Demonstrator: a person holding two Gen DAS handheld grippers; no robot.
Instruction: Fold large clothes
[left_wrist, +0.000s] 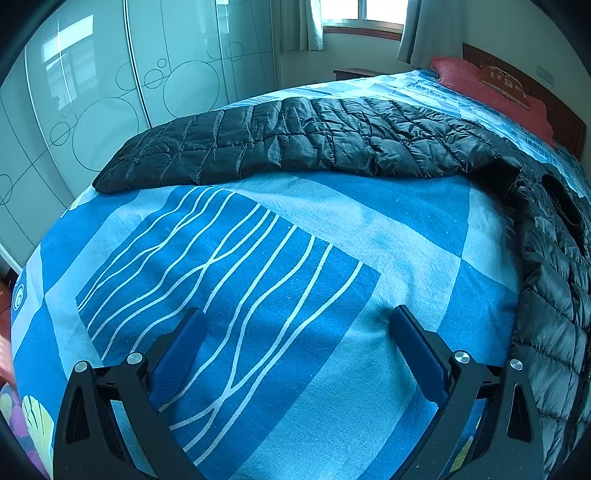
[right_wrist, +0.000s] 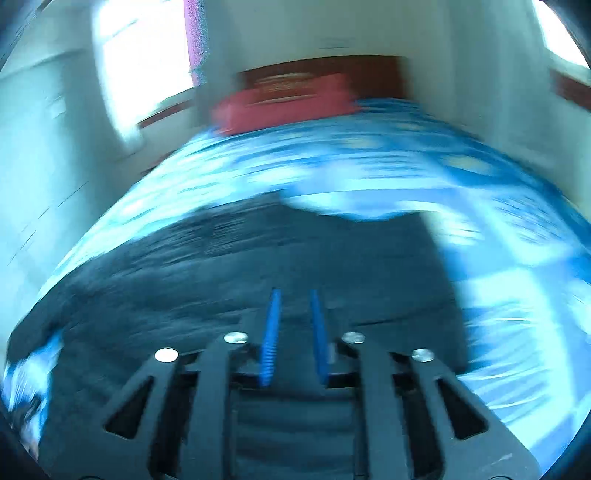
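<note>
The jacket (left_wrist: 295, 140), puffy, light, slippery, wants a hem-edge pinch; left gripper (left_wrist: 295, 325) spread empty, right gripper (right_wrist: 294, 295) narrowed, its hold untellable.

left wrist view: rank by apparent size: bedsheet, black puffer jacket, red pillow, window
1. bedsheet, fills most of the frame
2. black puffer jacket
3. red pillow
4. window, cut off by the frame, and farthest, so its rank against the pillow is unsure.

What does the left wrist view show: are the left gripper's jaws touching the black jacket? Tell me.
Apart. In the left wrist view the left gripper has its jaws spread wide over bare blue bedsheet, with sheet showing between them and the black jacket.
</note>
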